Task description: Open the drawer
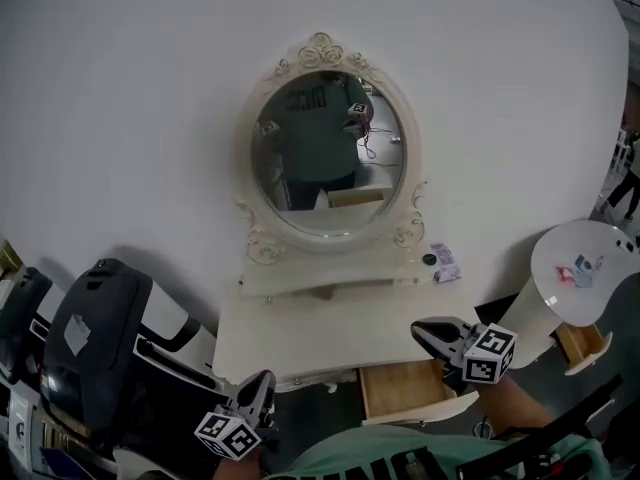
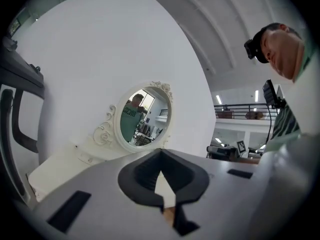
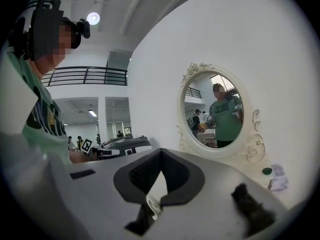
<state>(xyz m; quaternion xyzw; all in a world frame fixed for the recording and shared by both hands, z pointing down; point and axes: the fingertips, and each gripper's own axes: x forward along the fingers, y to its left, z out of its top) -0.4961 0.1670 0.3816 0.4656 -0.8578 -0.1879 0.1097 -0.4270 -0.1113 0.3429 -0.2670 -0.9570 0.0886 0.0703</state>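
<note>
Beside dressing table (image 1: 300,338): black chair (image 1: 90,348) left | round table (image 1: 555,278) right | drawer (image 1: 400,388) open

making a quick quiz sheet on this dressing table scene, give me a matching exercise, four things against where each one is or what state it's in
Things
1. oval mirror in an ornate cream frame
2. light wooden drawer
3. round white side table
4. small dark green round cap

Places or states
A. pulled out under the cream dressing table, on its right side
B. on the dressing table, right of the mirror's base
C. against the white wall, above the dressing table
D. stands right of the dressing table

Pairs: 1-C, 2-A, 3-D, 4-B
</note>
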